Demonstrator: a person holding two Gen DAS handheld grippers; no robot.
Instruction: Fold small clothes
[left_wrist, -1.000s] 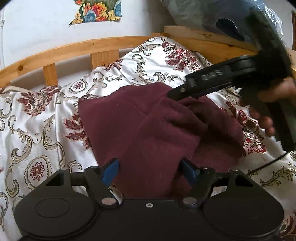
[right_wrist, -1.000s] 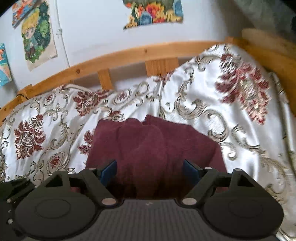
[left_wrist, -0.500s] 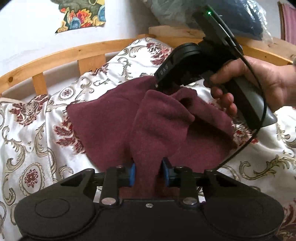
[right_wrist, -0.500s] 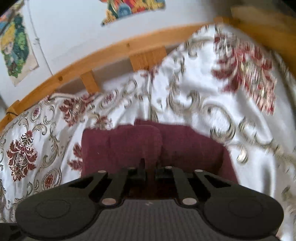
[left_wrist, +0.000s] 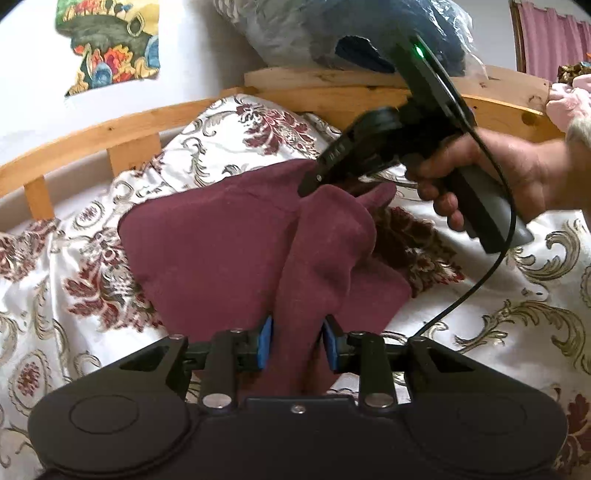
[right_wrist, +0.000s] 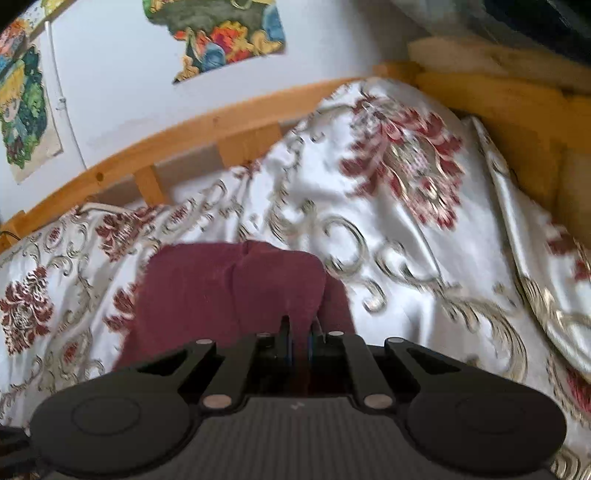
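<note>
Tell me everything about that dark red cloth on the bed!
The dark red cloth is a small, soft, fuzzy-looking garment lying on the flowery bedspread. Most of it lies spread out, but its near edge is bunched and pulled up into folds. The left tongs pinch a thick fold between blue pads, though they are opening a little. The right tongs are shut on another fold, raising it off the bed.

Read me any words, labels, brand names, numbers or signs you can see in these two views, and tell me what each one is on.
Raised pale characters on the side of the black handheld right gripper in the left wrist view: too small and tilted to read.
Colourful cartoon paper posters on the white wall: pictures only, no readable words.
Maroon knitted garment and floral satin bedspread: no label or text in view.
Nothing legible anywhere else.
</note>
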